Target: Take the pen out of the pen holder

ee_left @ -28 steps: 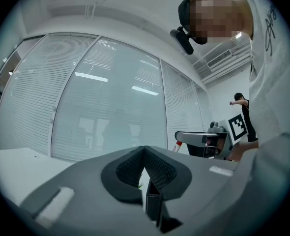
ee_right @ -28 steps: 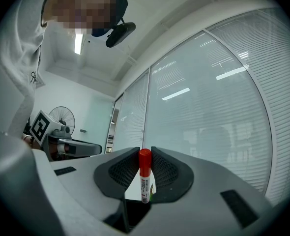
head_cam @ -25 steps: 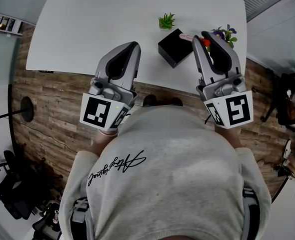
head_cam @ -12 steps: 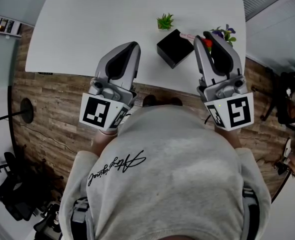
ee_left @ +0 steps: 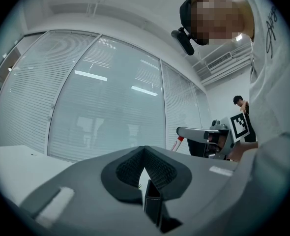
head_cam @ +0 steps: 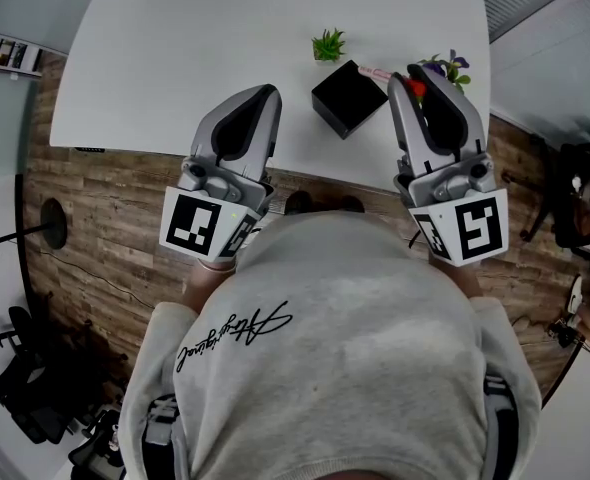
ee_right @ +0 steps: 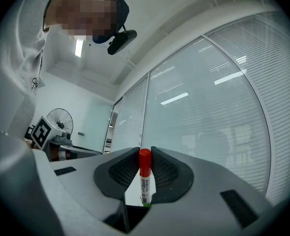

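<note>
Nothing moved, right gripper (head_cam: pixel 413 74) jaws clamping pen (ee_right: pixel 144 175), left gripper (head_cam: pixel 264 95) level, jaws together.

Left gripper (head_cam: pixel 265 91) closed empty; right gripper (head_cam: pixel 412 72) pinches the pen (ee_right: pixel 145 181).

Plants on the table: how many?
2. A small green plant beyond the black pen holder; a purple-flowered plant at the table's right edge, partly hidden behind the right gripper.

We see a white tabletop (head_cam: pixel 225 48) above a wood-plank floor (head_cam: pixel 105 208), glass walls (ee_left: pixel 105 107) with blinds, and a standing fan (ee_right: pixel 61 118).
</note>
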Demonstrator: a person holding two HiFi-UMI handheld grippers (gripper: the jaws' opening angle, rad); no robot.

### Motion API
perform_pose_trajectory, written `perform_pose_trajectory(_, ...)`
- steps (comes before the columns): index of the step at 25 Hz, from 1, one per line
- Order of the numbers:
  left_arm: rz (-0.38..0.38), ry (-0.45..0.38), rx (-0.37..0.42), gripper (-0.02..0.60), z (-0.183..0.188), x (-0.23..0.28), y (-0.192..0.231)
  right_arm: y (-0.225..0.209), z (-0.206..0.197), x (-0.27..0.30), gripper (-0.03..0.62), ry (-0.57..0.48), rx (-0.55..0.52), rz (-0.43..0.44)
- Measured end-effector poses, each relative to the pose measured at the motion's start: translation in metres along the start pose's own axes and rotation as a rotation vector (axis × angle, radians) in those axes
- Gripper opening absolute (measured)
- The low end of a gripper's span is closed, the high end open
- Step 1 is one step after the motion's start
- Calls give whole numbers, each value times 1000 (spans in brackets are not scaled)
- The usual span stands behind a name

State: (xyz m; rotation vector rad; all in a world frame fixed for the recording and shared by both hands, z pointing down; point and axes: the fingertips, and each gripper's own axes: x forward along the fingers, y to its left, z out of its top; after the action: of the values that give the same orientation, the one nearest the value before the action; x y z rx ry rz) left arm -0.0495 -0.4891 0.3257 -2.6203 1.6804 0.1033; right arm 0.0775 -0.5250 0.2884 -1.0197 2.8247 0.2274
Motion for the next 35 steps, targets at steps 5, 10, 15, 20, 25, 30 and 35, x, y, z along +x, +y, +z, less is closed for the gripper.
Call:
perform_pose_trajectory(5, 0, 1, -3, 0, -1, 3, 1, -2, 0, 2, 69, -2, -1, 2)
perform_pose_trajectory(10, -5, 2, -1, 0, -1, 4, 1, -3, 3, 2, 69, -10, 1, -1)
perform_pose_trajectory(15, -2, -5, -7, 0, 1, 6, 2, -3, 5, 3, 69, -14, -2, 1)
perform_pose_trajectory(20, -7, -3, -1, 0, 0, 6, 2, -1, 6, 3, 69, -16, -11, 5)
perform_pose_trajectory(25, -7, 0, 1, 0, 0, 7, 3, -1, 7, 4, 69, -17, -10, 8)
perform_pose_trajectory(30, -9, 0, 4, 0, 1, 6, 3, 0, 10, 3, 69, -22, -15, 10)
perform_pose_trajectory(35, -14, -3, 5, 0, 2, 8, 2, 0, 12, 4, 69, -30, -17, 12)
